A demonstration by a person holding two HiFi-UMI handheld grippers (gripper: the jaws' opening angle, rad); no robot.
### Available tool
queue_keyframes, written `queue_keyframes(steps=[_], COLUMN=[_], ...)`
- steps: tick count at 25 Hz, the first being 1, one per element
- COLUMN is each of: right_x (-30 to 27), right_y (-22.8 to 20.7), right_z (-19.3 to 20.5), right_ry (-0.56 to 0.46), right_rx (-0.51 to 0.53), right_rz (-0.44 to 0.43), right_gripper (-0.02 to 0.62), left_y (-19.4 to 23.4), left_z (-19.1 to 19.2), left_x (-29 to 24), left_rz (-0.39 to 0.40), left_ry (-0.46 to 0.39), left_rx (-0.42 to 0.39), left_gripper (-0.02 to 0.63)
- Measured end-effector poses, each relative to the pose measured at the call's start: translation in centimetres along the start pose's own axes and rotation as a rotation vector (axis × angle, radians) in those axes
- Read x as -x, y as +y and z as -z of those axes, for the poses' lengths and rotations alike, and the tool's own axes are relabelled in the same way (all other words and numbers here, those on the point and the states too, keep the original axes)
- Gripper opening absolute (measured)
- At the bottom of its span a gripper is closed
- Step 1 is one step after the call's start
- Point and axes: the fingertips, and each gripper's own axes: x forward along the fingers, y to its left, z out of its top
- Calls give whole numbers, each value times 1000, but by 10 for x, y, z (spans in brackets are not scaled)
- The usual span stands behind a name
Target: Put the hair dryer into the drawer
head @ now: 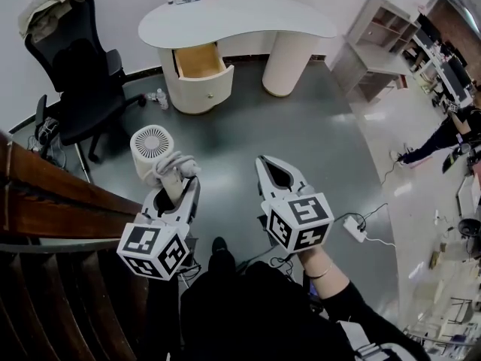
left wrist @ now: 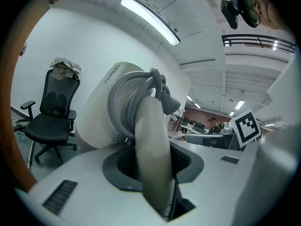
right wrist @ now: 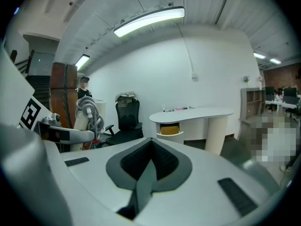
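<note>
left gripper (head: 177,189) clamps the hair dryer (head: 152,149) by its handle, near left, right gripper (head: 266,164) is closed on nothing, and the open drawer (head: 201,62) sits far off in the desk (head: 248,17), so that top-heavy dryer could twist loose or its cord (head: 176,164) snag the rim.

Bare floor (head: 301,126) ahead of my right claw (head: 267,164), clear up to open drawer (head: 199,61). Chair (head: 83,81) and railing (head: 45,194) crowd the left side of my left claw (head: 179,180).
</note>
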Motion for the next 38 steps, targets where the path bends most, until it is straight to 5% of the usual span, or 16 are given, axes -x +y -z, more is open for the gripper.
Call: queue_keyframes(steps=[13, 38], right_x=[-36, -100], right_y=[26, -7], right_z=[-8, -22], right_ry=[49, 82], right_rx=[7, 26], right_rz=[20, 17], right_gripper=[2, 2], left_y=[32, 66], left_z=[-14, -30], left_x=[-7, -77], left_rz=[37, 24], left_ry=[22, 29], left_rx=[-13, 19], left_gripper=[132, 131])
